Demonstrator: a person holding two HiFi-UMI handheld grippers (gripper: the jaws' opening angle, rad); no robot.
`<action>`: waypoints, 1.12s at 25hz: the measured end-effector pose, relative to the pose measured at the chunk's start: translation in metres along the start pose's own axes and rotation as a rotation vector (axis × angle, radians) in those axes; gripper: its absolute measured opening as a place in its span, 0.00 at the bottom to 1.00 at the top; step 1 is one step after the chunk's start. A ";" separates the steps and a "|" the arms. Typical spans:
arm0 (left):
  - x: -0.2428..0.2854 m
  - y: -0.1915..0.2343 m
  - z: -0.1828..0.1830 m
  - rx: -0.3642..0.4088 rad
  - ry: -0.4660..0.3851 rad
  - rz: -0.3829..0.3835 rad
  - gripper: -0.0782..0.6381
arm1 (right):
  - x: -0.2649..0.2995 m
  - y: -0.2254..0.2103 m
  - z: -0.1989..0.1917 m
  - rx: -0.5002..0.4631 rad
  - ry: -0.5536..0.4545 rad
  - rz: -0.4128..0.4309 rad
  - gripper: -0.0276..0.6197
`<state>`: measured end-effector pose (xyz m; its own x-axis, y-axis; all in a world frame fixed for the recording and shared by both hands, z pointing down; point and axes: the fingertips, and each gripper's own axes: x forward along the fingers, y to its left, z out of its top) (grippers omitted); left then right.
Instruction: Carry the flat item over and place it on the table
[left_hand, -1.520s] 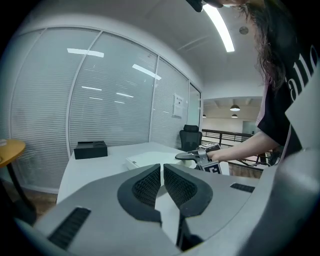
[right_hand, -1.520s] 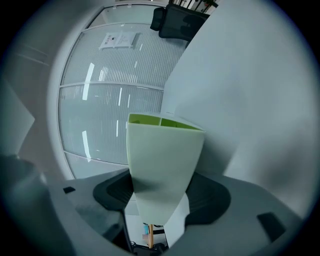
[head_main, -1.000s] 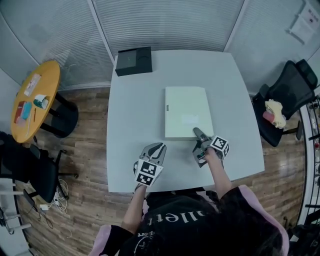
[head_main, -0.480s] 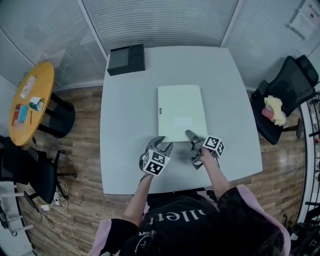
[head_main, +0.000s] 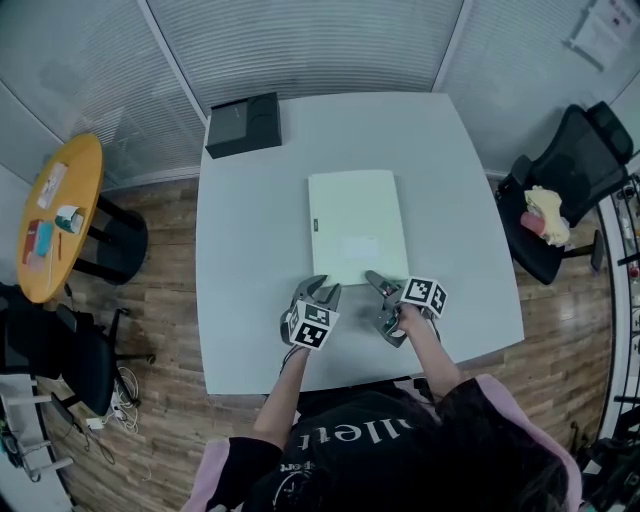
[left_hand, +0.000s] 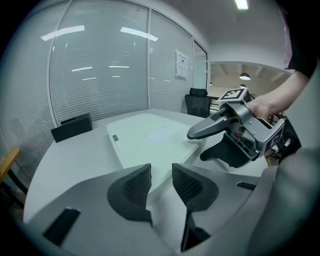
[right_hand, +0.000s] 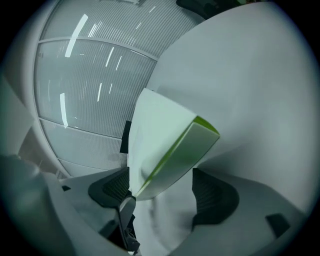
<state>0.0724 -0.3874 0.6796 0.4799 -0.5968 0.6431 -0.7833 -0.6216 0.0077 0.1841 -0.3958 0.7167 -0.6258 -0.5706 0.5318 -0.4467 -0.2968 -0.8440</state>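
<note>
A flat pale green box (head_main: 355, 225) lies in the middle of the white table (head_main: 250, 250). My left gripper (head_main: 325, 290) points at the box's near edge. In the left gripper view its jaws (left_hand: 161, 172) are closing with only a narrow gap; the box (left_hand: 150, 135) lies just beyond the tips, untouched. My right gripper (head_main: 380, 295) is at the box's near right corner with its jaws wide. In the right gripper view that corner (right_hand: 172, 150) sits between them (right_hand: 162, 187), with a gap to one pad. The left gripper view shows the right gripper (left_hand: 196, 145) with one finger over the box's top.
A black case (head_main: 243, 122) sits at the table's far left corner. A round yellow table (head_main: 55, 215) with small items stands to the left, with a black chair (head_main: 60, 345) near it. Another black chair (head_main: 560, 190) holding cloth stands to the right. Glass walls with blinds run behind.
My left gripper has moved right and forward from the table's front to the box's near edge, and its jaws have come apart. The right gripper has stayed at the near right corner.
</note>
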 end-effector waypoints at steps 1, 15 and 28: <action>0.000 0.001 0.000 -0.016 -0.005 0.003 0.31 | -0.003 0.000 -0.002 -0.012 0.003 0.002 0.61; -0.040 0.005 0.012 -0.133 -0.096 -0.005 0.31 | -0.041 0.047 -0.004 -0.140 -0.050 0.155 0.61; -0.150 -0.010 0.034 -0.097 -0.247 -0.063 0.31 | -0.073 0.154 -0.055 -0.669 -0.076 0.287 0.60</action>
<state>0.0213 -0.3086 0.5572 0.6016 -0.6717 0.4324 -0.7773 -0.6170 0.1230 0.1257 -0.3576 0.5522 -0.7416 -0.6142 0.2698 -0.5822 0.3896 -0.7136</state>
